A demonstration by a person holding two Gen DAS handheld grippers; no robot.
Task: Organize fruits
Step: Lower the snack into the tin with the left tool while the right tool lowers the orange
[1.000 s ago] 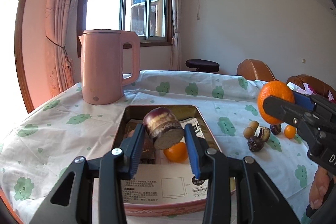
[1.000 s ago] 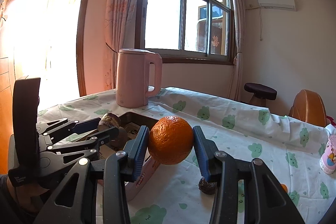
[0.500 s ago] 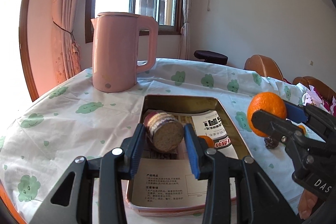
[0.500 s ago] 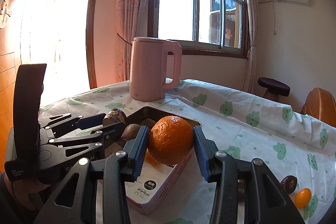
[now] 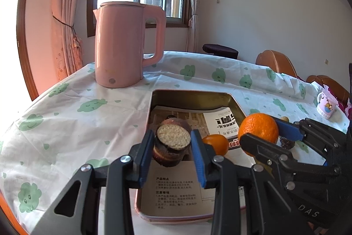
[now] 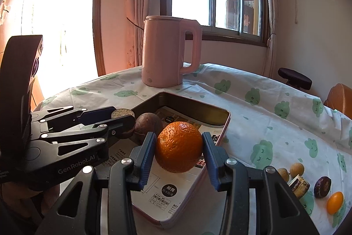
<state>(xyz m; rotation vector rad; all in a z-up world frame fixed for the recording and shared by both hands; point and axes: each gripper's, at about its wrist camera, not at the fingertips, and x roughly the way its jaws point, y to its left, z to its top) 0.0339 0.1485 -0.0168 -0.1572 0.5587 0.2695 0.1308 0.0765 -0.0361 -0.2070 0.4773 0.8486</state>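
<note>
A: Any writing legible?
B: "GenRobot.AI" on the left hand-held gripper (image 6: 123, 122); "DAS" on the right hand-held gripper (image 5: 259, 136).
A: What do they hold?
B: The left one's jaws have just been closing on a cut brown fruit (image 5: 172, 144); the right one clamps the orange (image 6: 179, 147). Both hang over the tin (image 6: 226, 122), lined with printed Chinese leaflets.

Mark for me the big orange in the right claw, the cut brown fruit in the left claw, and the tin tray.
big orange (image 6: 179, 147), right wrist view, middle of its peel.
cut brown fruit (image 5: 173, 139), left wrist view, pale cut face.
tin tray (image 5: 191, 98), left wrist view, inner far wall.
</note>
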